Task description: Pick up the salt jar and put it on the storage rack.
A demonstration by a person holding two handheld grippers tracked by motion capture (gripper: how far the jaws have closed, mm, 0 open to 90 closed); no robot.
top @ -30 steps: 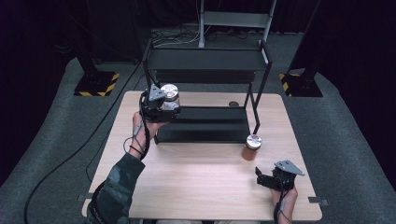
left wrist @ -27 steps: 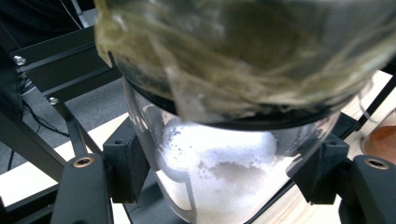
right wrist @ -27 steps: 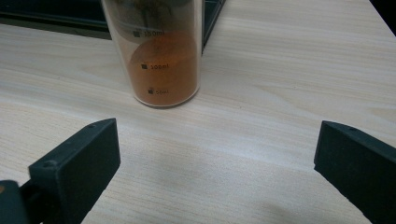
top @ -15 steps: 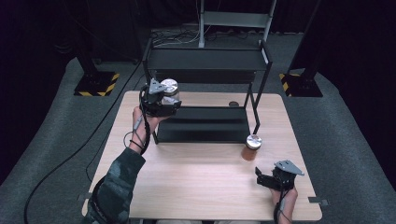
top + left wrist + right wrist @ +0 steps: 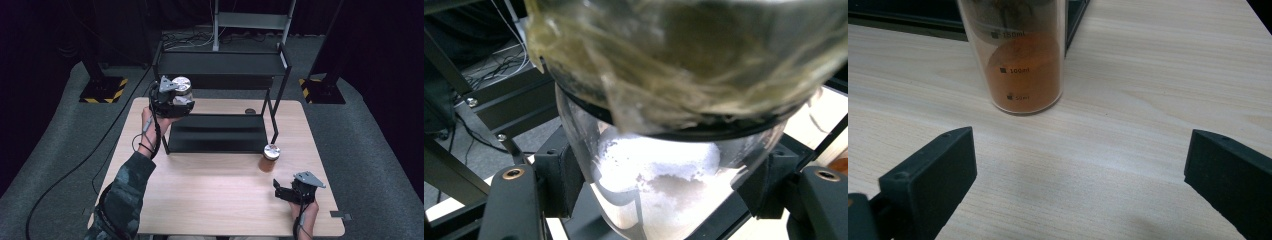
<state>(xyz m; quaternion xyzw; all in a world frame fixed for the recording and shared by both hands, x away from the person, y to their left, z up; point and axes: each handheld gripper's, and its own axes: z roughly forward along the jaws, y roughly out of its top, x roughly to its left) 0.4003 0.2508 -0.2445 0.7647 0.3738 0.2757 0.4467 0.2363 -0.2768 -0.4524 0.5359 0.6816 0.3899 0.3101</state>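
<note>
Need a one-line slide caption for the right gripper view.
Open right hand-held gripper faces a jar of orange powder standing on the wooden table.

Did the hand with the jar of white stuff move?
Yes. The left gripper with its jar went up and back, toward the rack's top shelf.

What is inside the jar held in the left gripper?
The left gripper view shows white powder inside the clear jar, clamped between the left gripper jaws. A crinkled yellowish film across the top hides the upper part, so the fill level cannot be seen.
</note>
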